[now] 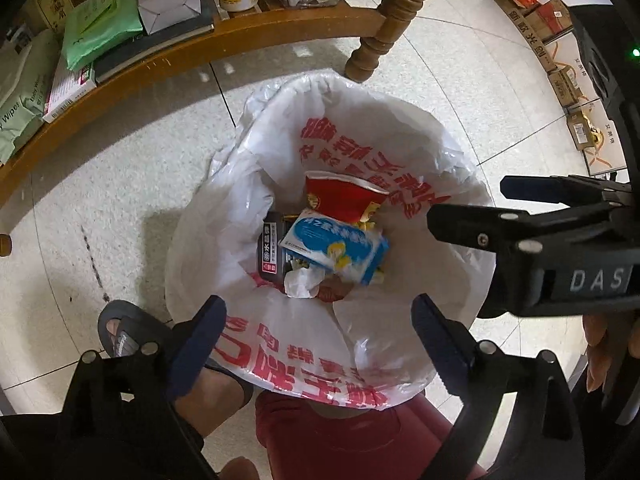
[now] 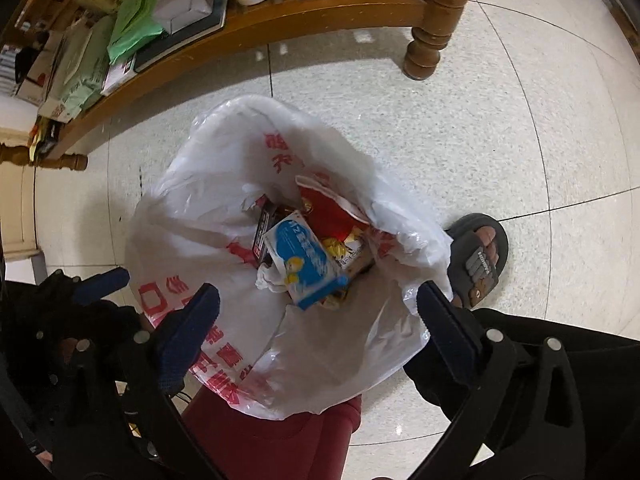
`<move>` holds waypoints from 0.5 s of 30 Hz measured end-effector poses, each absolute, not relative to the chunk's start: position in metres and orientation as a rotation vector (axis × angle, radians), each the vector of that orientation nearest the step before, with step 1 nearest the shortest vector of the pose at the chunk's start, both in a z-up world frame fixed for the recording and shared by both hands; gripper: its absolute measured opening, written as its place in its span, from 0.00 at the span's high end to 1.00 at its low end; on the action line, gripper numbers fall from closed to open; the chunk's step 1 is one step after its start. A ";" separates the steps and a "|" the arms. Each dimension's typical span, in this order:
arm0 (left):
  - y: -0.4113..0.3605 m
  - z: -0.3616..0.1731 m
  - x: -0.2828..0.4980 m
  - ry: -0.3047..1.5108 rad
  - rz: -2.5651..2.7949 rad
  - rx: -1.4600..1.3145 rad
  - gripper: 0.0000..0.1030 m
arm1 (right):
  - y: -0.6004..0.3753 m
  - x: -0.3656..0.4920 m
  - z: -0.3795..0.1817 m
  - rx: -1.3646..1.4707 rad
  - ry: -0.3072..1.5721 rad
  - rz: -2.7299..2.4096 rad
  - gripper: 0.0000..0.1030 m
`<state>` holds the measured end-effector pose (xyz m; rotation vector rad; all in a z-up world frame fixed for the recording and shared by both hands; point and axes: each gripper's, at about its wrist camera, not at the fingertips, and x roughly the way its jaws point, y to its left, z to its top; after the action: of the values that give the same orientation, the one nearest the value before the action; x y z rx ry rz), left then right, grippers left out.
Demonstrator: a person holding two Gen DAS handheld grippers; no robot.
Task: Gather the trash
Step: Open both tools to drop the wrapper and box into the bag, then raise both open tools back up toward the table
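Note:
A white plastic bag (image 1: 280, 152) with red print stands wide on the tiled floor, seen from above in both views (image 2: 208, 184). Inside lie a blue and white box (image 1: 340, 252) (image 2: 304, 264), a red paper cup (image 1: 340, 196), a black box (image 1: 272, 248) and crumpled white tissue (image 1: 300, 282). My left gripper (image 1: 318, 308) is open over the bag's near rim with nothing between its pads. My right gripper (image 2: 319, 294) is open too, above the bag's mouth, and reaches in from the right in the left wrist view (image 1: 480, 204).
Something red (image 1: 332, 440) sits under the bag's near side. A person's feet in dark sandals (image 1: 120, 332) (image 2: 480, 256) flank the bag. A wooden table's low shelf (image 1: 180, 52) holds books, wipes and a jar, and its leg (image 1: 384, 28) stands just beyond. Cardboard boxes (image 1: 560, 60) line the far right.

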<state>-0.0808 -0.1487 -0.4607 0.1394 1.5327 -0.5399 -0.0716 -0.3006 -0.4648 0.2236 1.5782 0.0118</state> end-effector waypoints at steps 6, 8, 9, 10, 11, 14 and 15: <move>-0.144 -0.451 -0.078 1.483 -0.478 0.156 0.09 | -0.303 -0.072 -0.456 0.252 1.556 0.015 0.06; -0.143 -0.445 -0.076 1.459 -0.455 0.169 0.09 | -0.302 -0.072 -0.450 0.258 1.540 0.019 0.06; -0.141 -0.440 -0.076 1.439 -0.439 0.174 0.09 | -0.302 -0.072 -0.447 0.261 1.532 0.020 0.06; -0.140 -0.437 -0.075 1.428 -0.433 0.174 0.09 | -0.303 -0.072 -0.442 0.264 1.522 0.021 0.06; -0.139 -0.432 -0.073 1.412 -0.420 0.175 0.09 | -0.303 -0.072 -0.438 0.265 1.513 0.023 0.06; -0.134 -0.416 -0.069 1.362 -0.378 0.175 0.08 | -0.304 -0.072 -0.425 0.279 1.493 0.031 0.06; -0.131 -0.411 -0.067 1.346 -0.362 0.173 0.08 | -0.304 -0.071 -0.420 0.286 1.485 0.036 0.06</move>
<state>-0.0669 -0.1312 -0.4109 0.1725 1.3462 -0.3618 -0.0713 -0.3040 -0.4204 0.2860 1.4854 0.0363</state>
